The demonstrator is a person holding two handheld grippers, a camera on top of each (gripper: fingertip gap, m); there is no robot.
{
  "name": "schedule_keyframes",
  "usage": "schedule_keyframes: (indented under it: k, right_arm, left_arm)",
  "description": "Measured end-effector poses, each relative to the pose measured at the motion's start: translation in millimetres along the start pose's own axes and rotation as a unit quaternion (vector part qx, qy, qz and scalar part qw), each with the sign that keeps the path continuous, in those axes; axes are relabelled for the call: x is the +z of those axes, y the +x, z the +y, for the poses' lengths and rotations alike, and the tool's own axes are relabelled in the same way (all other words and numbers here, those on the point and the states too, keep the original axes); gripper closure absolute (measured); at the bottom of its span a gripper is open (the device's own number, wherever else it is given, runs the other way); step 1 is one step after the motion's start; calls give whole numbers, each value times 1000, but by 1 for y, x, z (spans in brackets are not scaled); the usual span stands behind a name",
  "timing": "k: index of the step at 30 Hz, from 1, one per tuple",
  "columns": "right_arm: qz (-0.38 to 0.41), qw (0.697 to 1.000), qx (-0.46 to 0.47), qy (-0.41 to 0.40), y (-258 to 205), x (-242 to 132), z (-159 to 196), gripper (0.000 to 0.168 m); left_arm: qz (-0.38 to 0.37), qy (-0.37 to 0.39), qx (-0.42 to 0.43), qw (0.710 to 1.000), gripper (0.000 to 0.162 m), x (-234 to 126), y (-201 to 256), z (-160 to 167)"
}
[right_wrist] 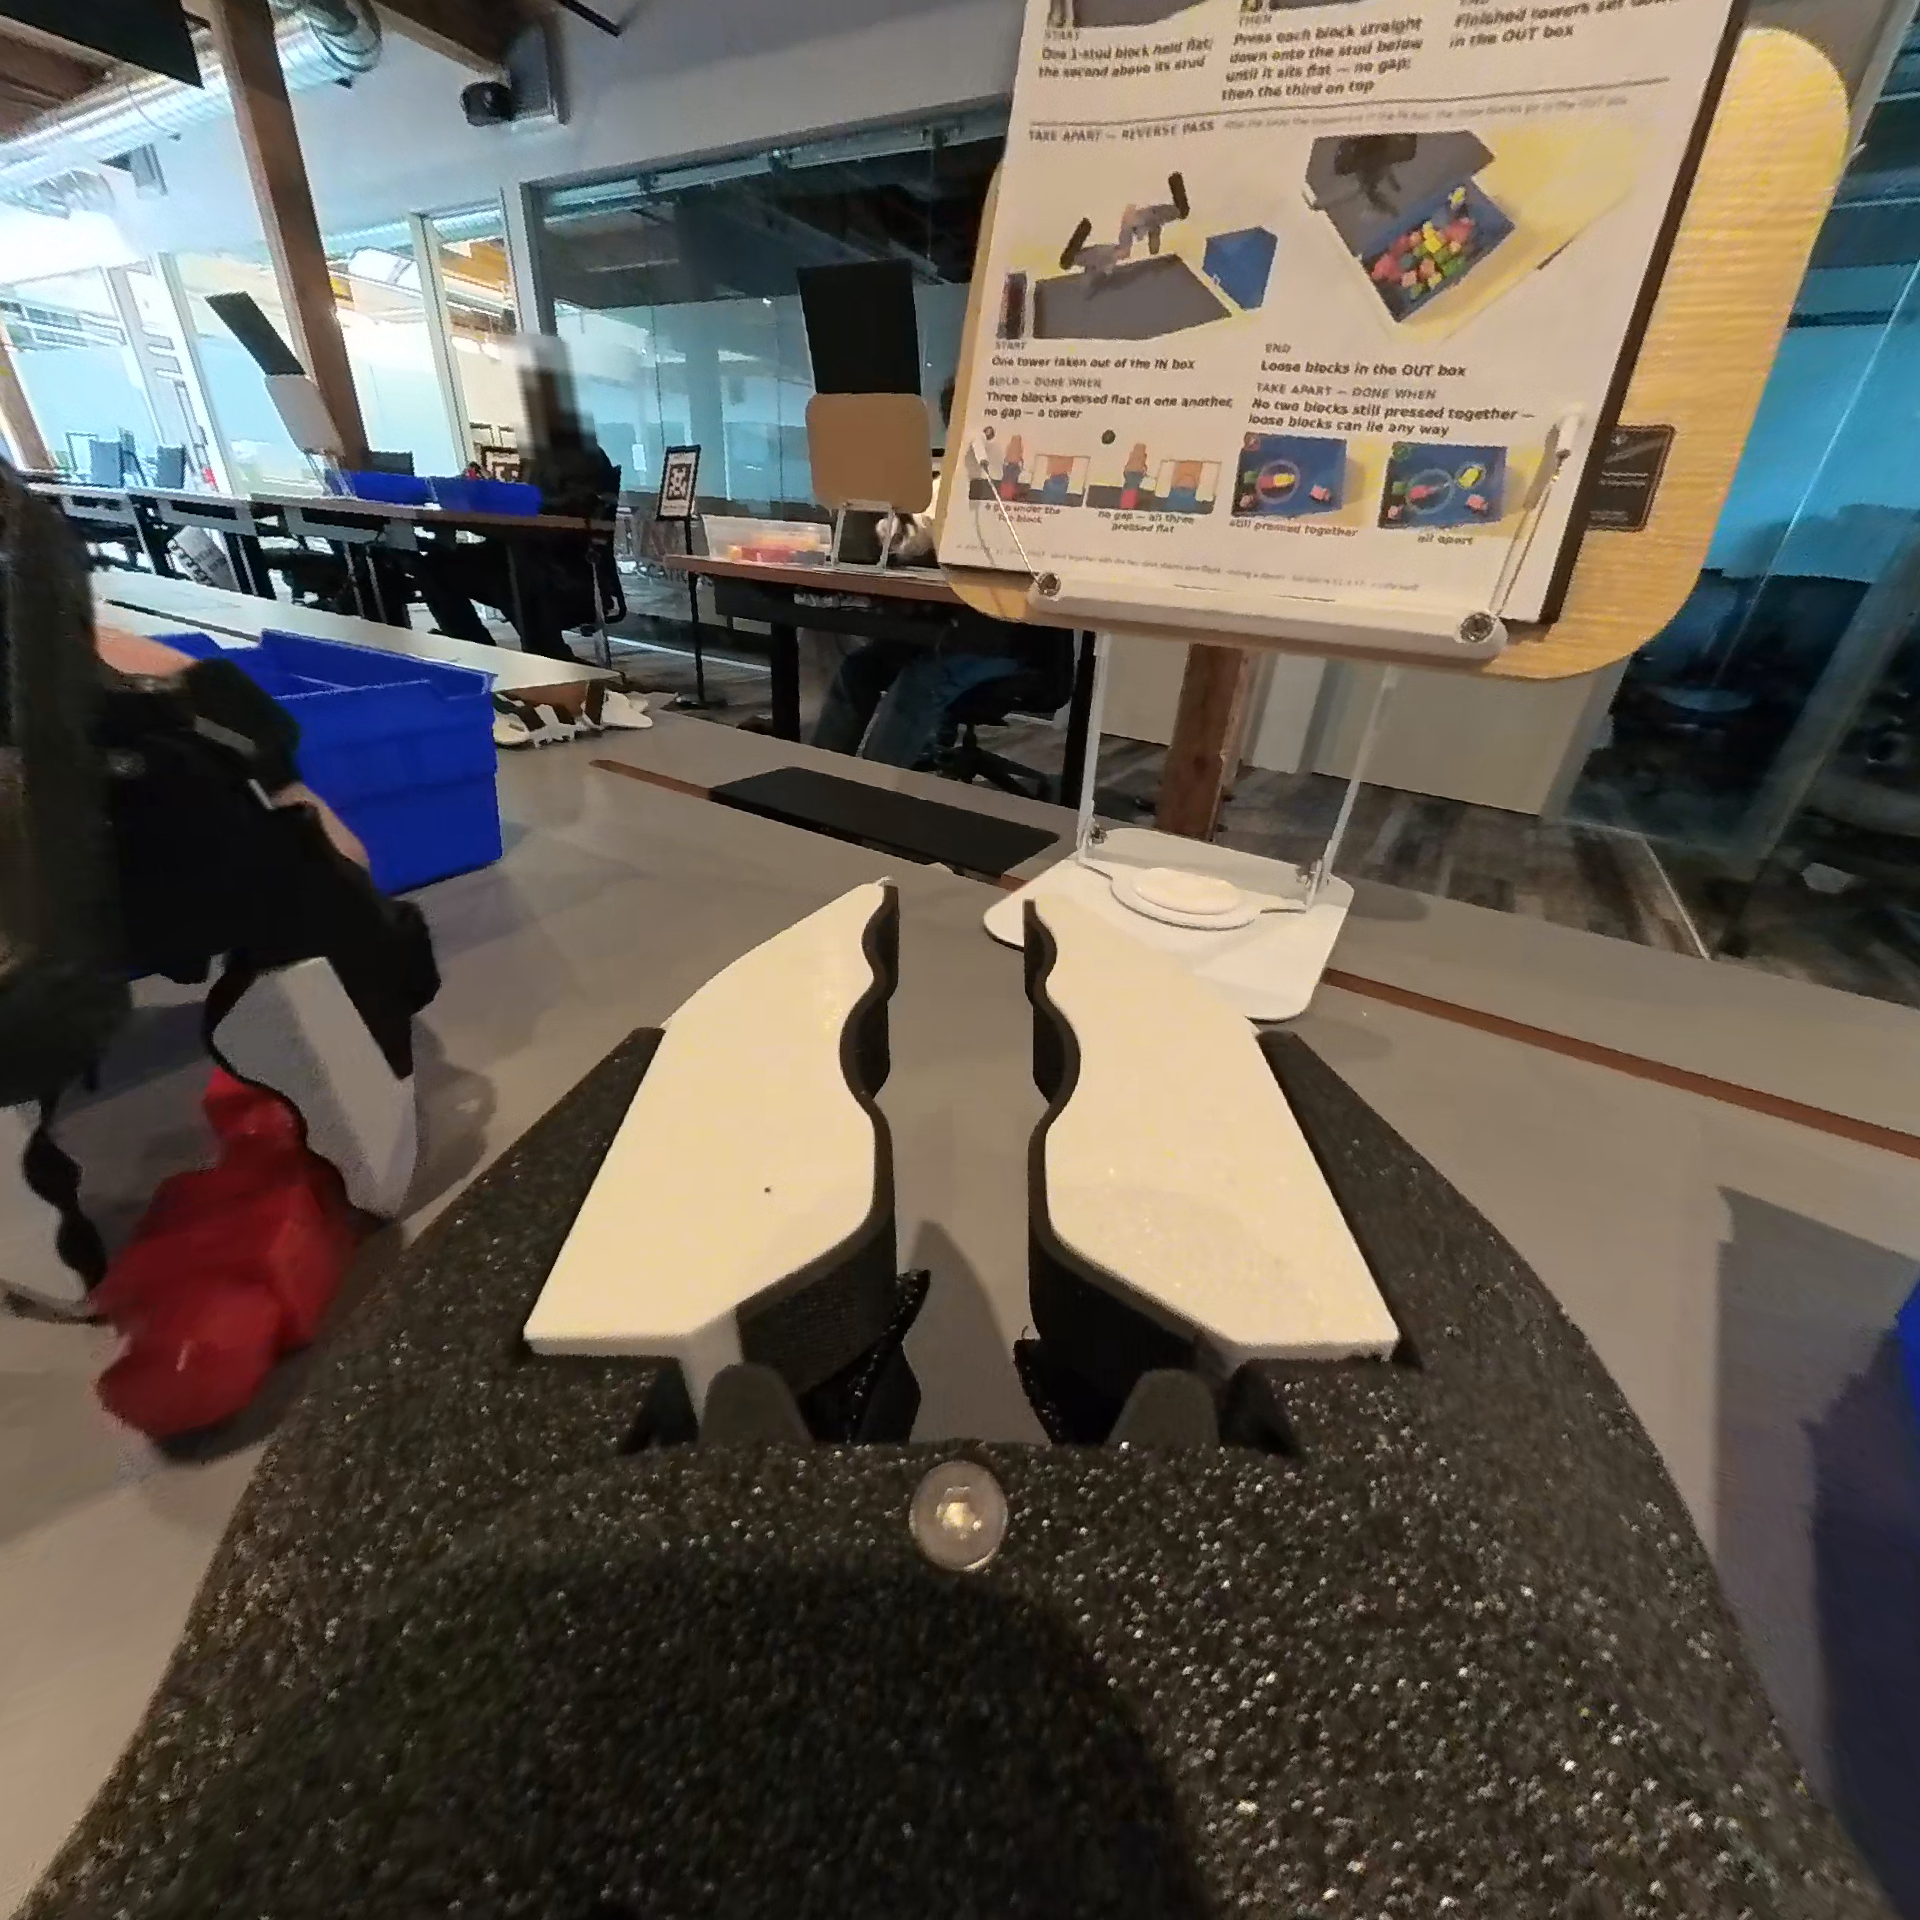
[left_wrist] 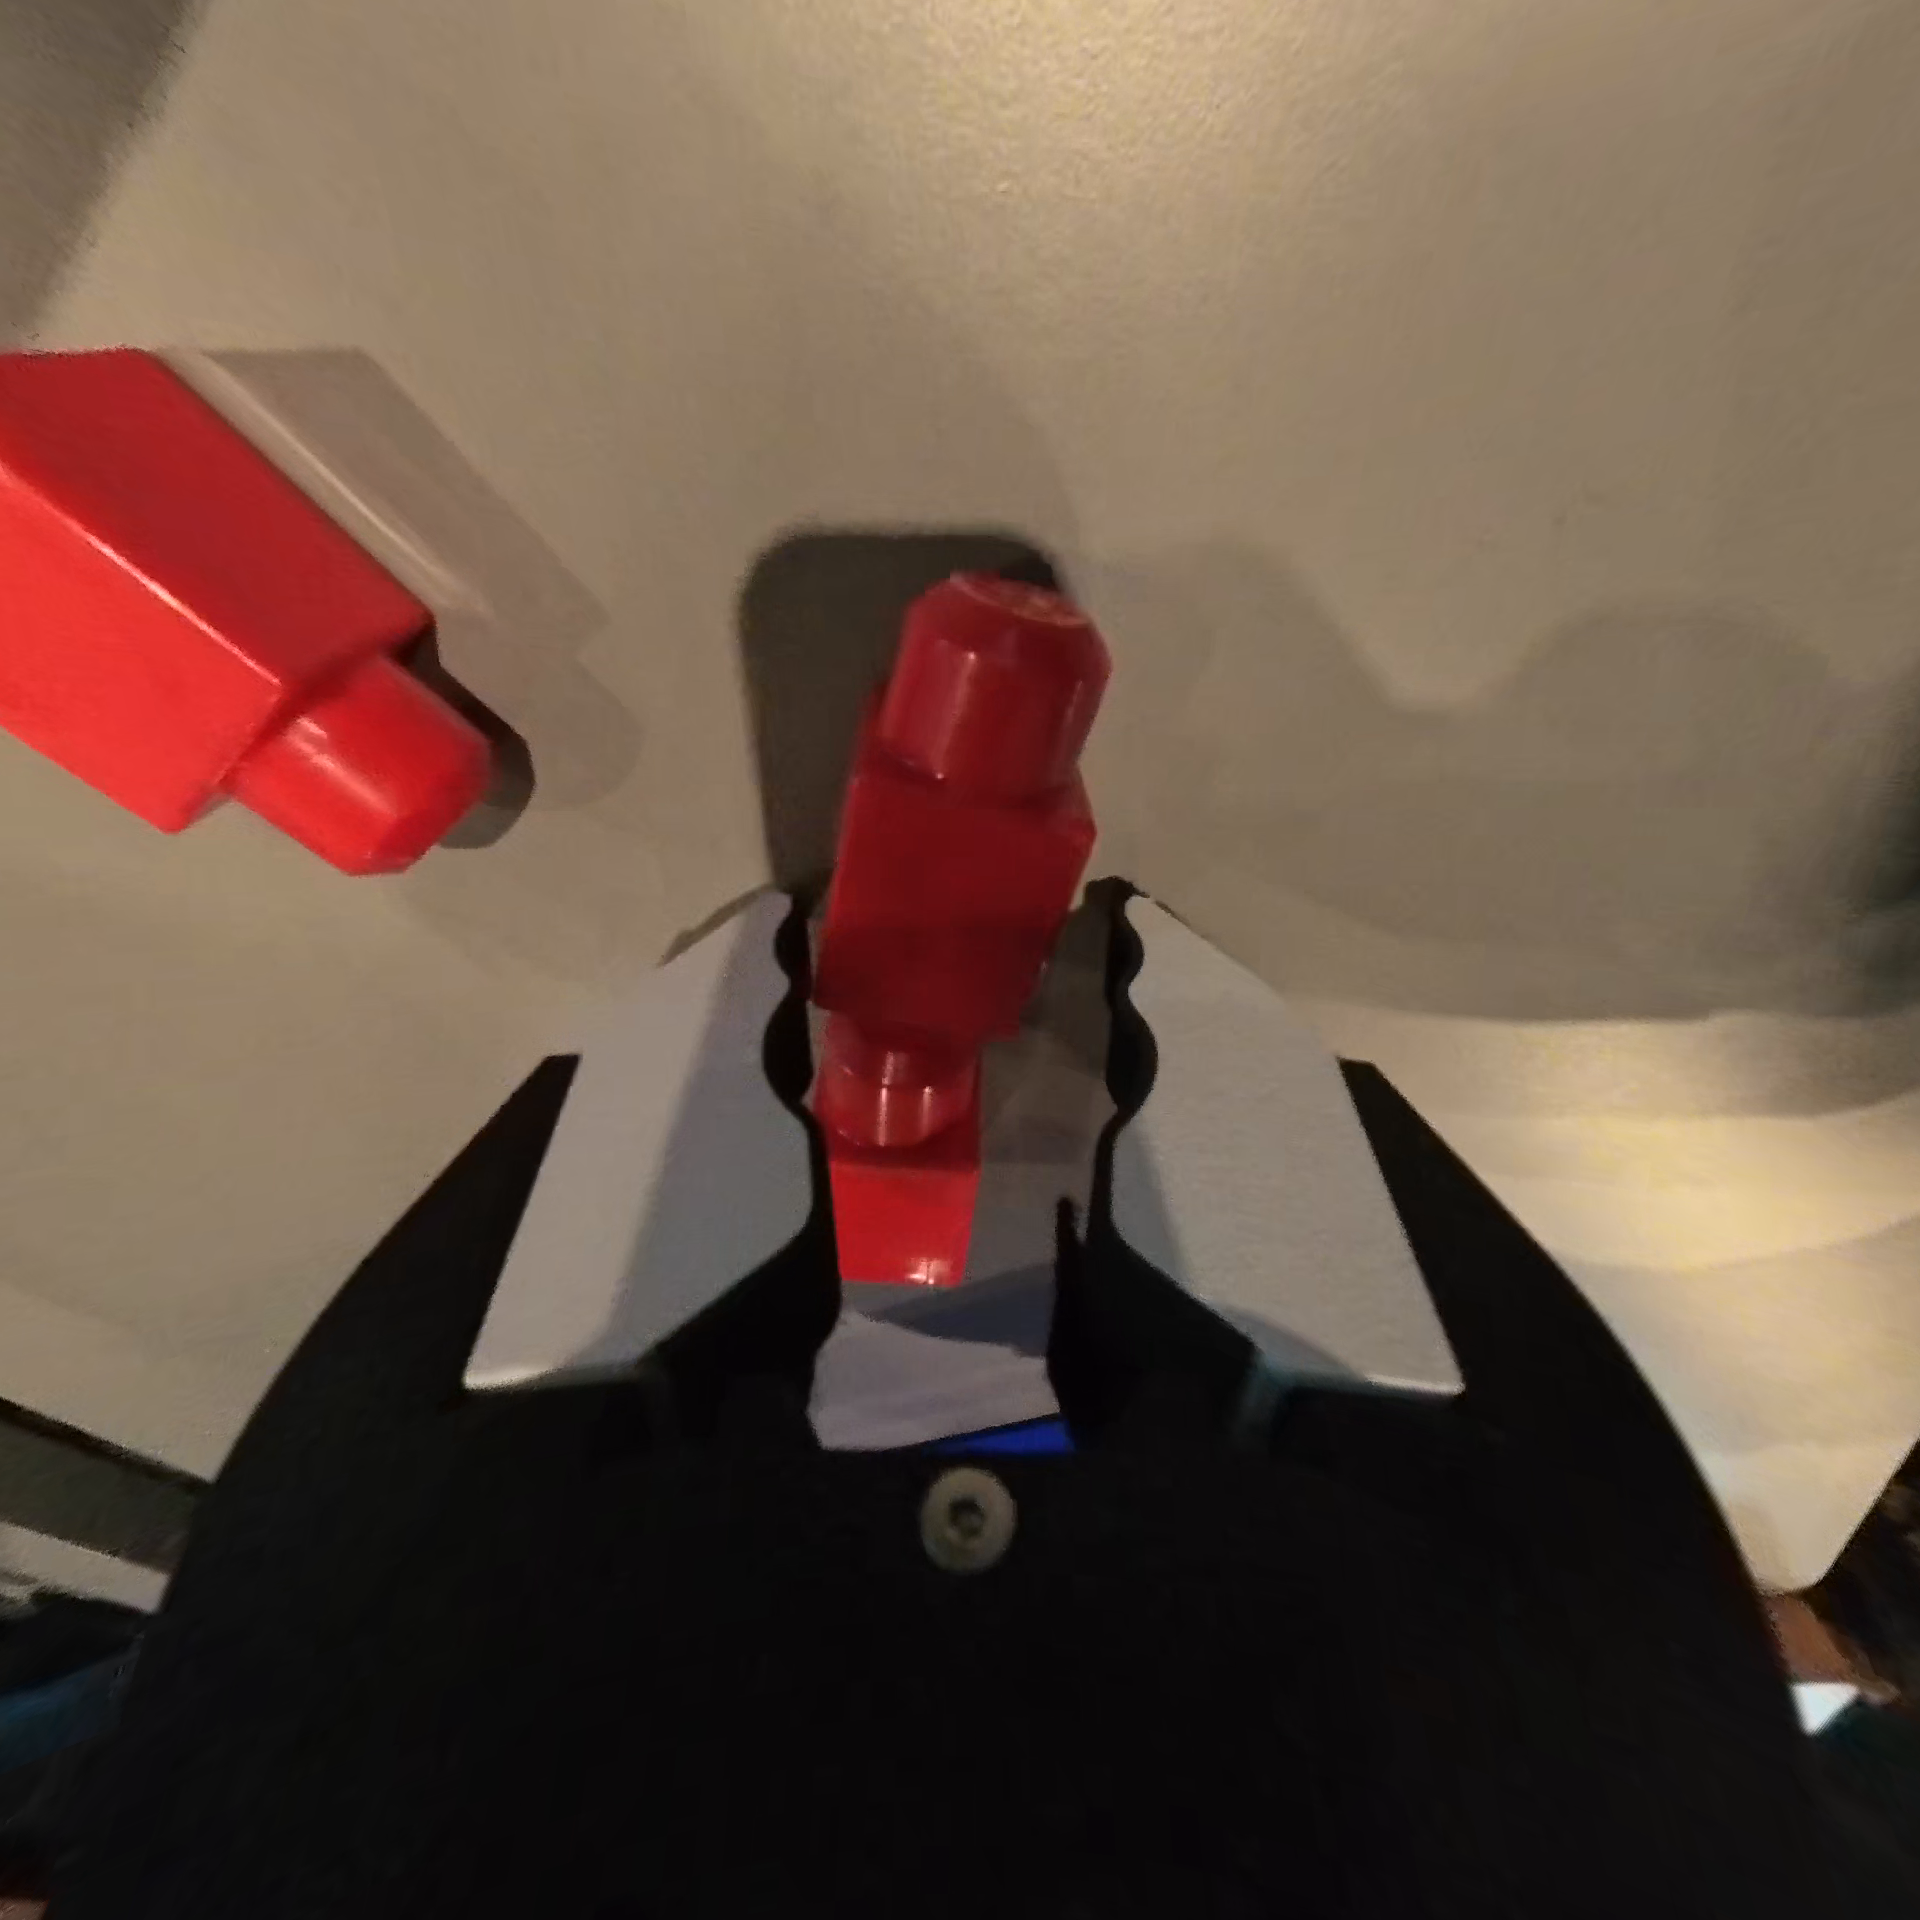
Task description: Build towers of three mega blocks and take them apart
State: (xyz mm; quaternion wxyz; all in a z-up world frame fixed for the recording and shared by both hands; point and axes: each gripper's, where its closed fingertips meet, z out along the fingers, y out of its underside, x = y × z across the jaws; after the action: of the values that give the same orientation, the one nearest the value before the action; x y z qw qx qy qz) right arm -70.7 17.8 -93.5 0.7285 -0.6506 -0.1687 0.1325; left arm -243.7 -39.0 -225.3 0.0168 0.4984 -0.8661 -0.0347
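Note:
In the left wrist view my left gripper point(left_wrist: 956, 894) points down at the grey table point(left_wrist: 1143, 312). It is closed around a stack of two red blocks point(left_wrist: 956, 914). The far block sits between the fingertips and its stud faces the table. The near block's stud shows between the two blocks, so they are not pressed flat. A third red block point(left_wrist: 197, 603) lies on its side at the left. In the right wrist view my right gripper point(right_wrist: 961, 909) is open and empty above the table. My left gripper point(right_wrist: 208, 1195) and its red stack point(right_wrist: 218, 1278) show blurred at that view's left.
A blue bin point(right_wrist: 395, 748) stands at the back left. An instruction board on a clear stand point(right_wrist: 1299, 312) with a white base point(right_wrist: 1247, 935) stands ahead of my right gripper, and a black mat point(right_wrist: 883, 821) lies behind. A blue edge point(right_wrist: 1901, 1351) shows at far right.

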Motion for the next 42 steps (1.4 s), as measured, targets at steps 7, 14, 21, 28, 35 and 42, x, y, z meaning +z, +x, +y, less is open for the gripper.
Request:
schedule_keyframes:
  k: [7, 14, 21, 28, 35, 42]
  right_arm:
    - [-77, 997, -2, -24, -22, 2, 6, 143]
    - [-279, 931, -100, -213, -68, 2, 55, 127]
    - [-426, 757, -257, -424, -92, 18, 96, 115]
    - [-456, 641, -314, -532, -101, 19, 122, 132]
    - [-456, 876, 27, -156, -146, 47, -44, 133]
    - [-523, 820, 230, 33, -170, 7, -121, 133]
  left_arm:
    - [-12, 43, -74, 996, 126, -2, -3, 0]
    - [-131, 287, -256, 914, 126, -52, -10, -2]
    - [-202, 527, -320, 761, 127, -110, 10, -5]
    - [-205, 568, -331, 725, 127, -114, 20, -2]
    - [-193, 627, -344, 672, 127, -128, 14, -3]
    - [-148, 676, -318, 648, 128, -139, 7, -30]
